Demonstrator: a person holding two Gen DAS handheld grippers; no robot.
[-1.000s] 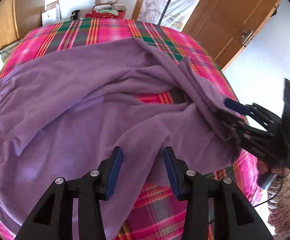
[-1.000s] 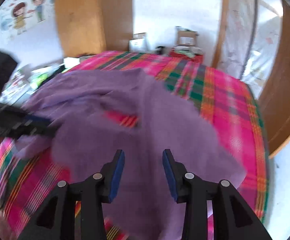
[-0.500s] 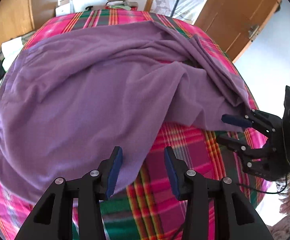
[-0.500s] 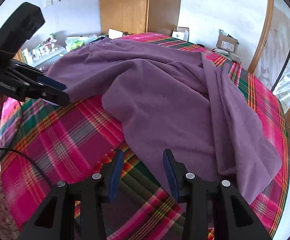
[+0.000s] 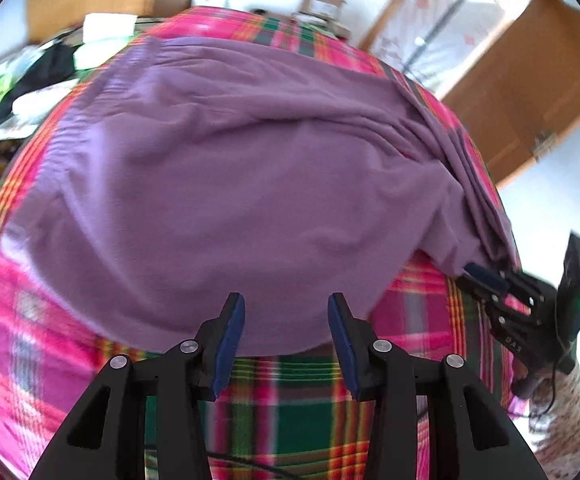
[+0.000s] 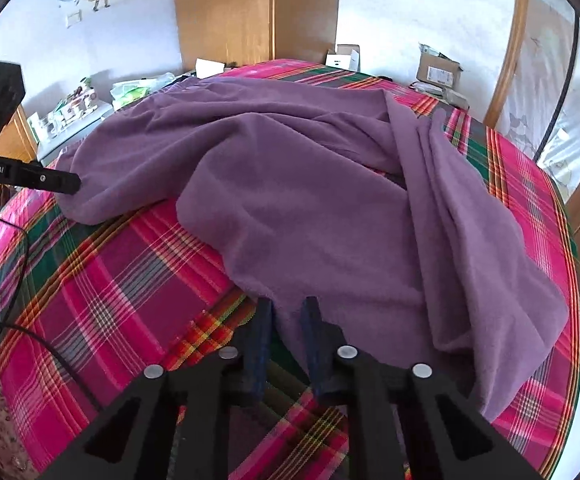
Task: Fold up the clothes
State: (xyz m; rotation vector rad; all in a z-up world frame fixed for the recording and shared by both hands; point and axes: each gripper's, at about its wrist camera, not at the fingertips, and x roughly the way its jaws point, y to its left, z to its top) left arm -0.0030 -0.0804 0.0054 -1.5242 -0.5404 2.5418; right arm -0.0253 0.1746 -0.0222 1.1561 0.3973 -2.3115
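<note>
Right wrist view: a large purple garment [image 6: 290,184], soft and fleece-like, lies spread and rumpled across a bed covered with a pink and green plaid sheet [image 6: 102,280]. The right gripper [image 6: 286,320] sits at 6 o'clock, its jaws drawn close together on the garment's near hem. At 9 o'clock the left gripper [image 6: 72,184] reaches in, its tip at the cloth's left corner.

In the left wrist view the left gripper [image 5: 286,320] has its jaws wide apart, holding nothing, just above the near edge of the purple garment [image 5: 226,200]. At 3 o'clock the right gripper [image 5: 478,274] pinches a bunched corner.

The fabric looks light, limp and thick, likely to sag and crease rather than hold shape; it should not slip easily. Hems and corners seem the best places to take hold.

Cardboard boxes [image 6: 436,70] stand beyond the bed at 1 o'clock; their contents cannot be seen.
</note>
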